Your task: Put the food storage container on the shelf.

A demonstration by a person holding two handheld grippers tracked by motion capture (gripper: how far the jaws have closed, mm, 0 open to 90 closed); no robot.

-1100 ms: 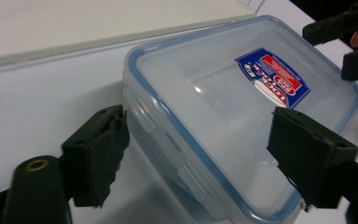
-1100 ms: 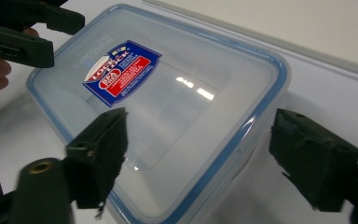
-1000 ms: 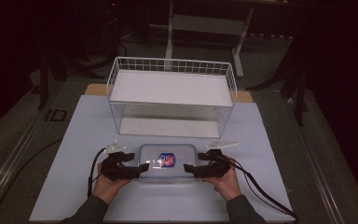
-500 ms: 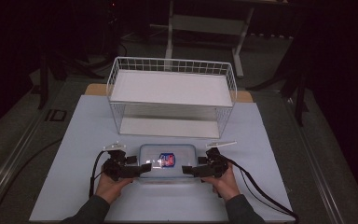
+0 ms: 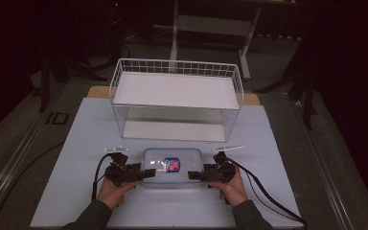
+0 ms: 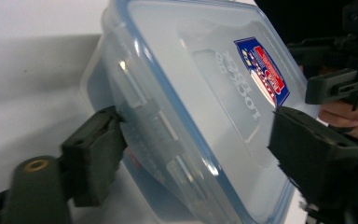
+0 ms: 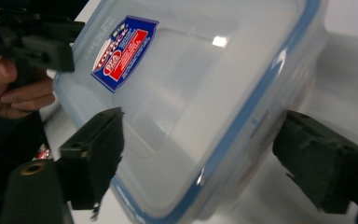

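A clear lidded container (image 5: 172, 165) with a blue seal and a red and blue sticker lies flat on the pale mat (image 5: 86, 143). My left gripper (image 5: 148, 173) is at its left end and my right gripper (image 5: 194, 175) at its right end, each held in a hand. In the left gripper view the left gripper (image 6: 196, 135) straddles the container (image 6: 191, 93). One jaw touches the side latch and the other stands over the lid. In the right gripper view the right gripper (image 7: 200, 140) straddles the container (image 7: 191, 93), one jaw by the lid, the other clear of the wall. Both pairs of jaws have just been closing.
A white wire rack (image 5: 177, 91) with two shelves stands just behind the container, on the mat's far half. Cables trail from both grippers toward the near edge. Dark stands and a table frame sit beyond the table.
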